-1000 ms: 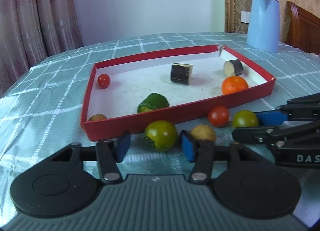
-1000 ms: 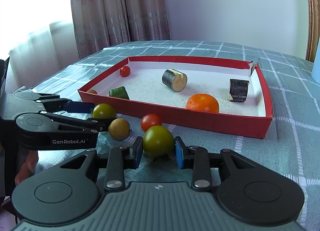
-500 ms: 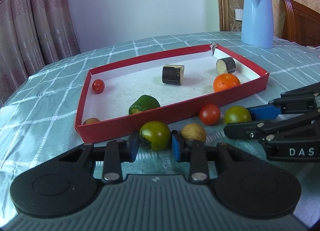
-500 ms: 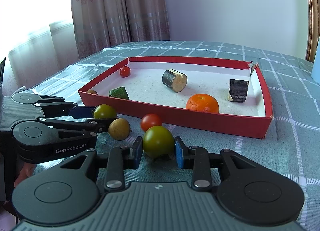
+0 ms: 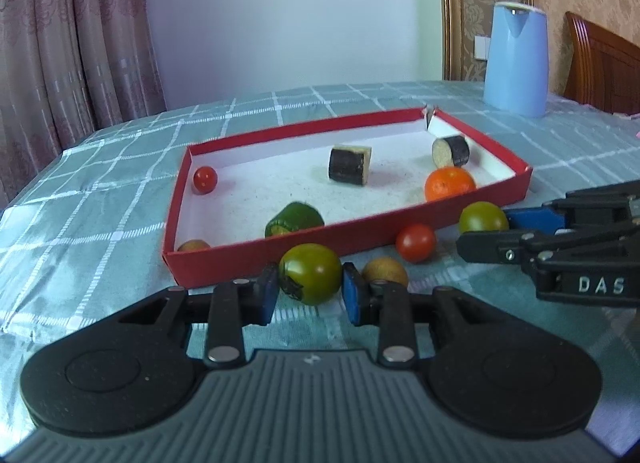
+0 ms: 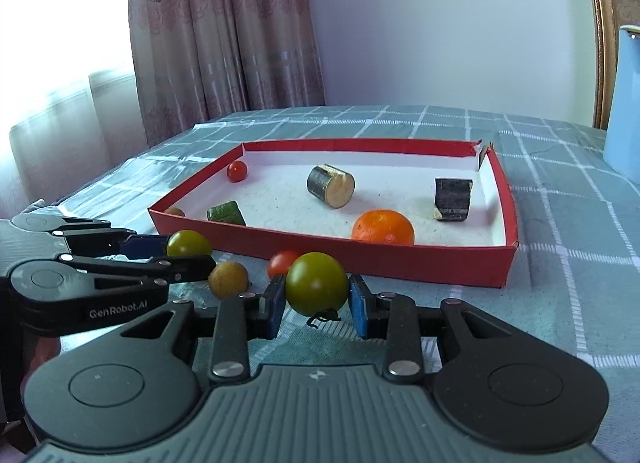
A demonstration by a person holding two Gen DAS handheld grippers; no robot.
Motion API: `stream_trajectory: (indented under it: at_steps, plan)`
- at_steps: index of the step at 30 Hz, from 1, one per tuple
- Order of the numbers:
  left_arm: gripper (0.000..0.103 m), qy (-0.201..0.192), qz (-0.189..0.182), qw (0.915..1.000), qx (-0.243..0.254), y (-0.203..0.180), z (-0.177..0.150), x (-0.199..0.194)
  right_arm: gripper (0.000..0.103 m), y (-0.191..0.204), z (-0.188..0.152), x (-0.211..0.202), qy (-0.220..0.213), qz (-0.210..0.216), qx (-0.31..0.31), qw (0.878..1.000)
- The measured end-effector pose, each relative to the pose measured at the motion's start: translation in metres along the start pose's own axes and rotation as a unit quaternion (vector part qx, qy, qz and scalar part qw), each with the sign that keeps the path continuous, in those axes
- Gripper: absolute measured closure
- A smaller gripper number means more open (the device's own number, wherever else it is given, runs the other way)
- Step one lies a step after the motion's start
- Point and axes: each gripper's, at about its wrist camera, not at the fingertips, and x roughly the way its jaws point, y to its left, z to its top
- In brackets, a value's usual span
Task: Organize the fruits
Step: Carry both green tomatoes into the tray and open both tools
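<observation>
My left gripper (image 5: 307,290) is shut on a green tomato (image 5: 311,274), held just above the cloth in front of the red tray (image 5: 360,229). My right gripper (image 6: 317,299) is shut on another green tomato (image 6: 316,283), also lifted a little. Between them on the cloth lie a red tomato (image 5: 416,242) and a brown longan (image 5: 385,271). In the tray are an orange (image 5: 449,183), a red cherry tomato (image 5: 205,179), a green pepper piece (image 5: 294,219), two dark eggplant pieces (image 5: 349,164) and a brown fruit (image 5: 193,245) at the near left corner.
A blue kettle (image 5: 515,59) stands at the back right of the table, a wooden chair (image 5: 600,67) behind it. Curtains (image 6: 216,35) hang at the left. The checked cloth (image 6: 568,223) extends right of the tray.
My left gripper has closed on the green tomato and lifted it slightly. My right gripper, holding its green tomato, has risen a little too.
</observation>
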Motion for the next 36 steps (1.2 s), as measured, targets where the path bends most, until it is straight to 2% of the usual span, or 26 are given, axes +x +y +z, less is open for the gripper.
stream_trajectory:
  at_steps: [10, 18, 26, 36]
  plan:
    - [0.073, -0.017, 0.007, 0.9998, -0.006, -0.001, 0.024, 0.006, 0.070, -0.005, 0.009, -0.006, -0.025, -0.026, -0.001, 0.999]
    - [0.073, -0.018, 0.042, 0.9982, -0.038, 0.010, 0.047, 0.030, 0.070, -0.017, 0.041, 0.011, -0.036, -0.059, 0.000, 0.998]
    - [0.073, 0.003, 0.073, 0.9944, -0.077, 0.030, 0.056, 0.063, 0.070, -0.027, 0.062, 0.051, -0.016, -0.081, 0.000, 0.997]
    - [0.073, 0.029, 0.110, 0.9899, -0.085, 0.047, 0.072, 0.098, 0.070, -0.031, 0.070, 0.092, 0.020, -0.100, -0.005, 0.995]
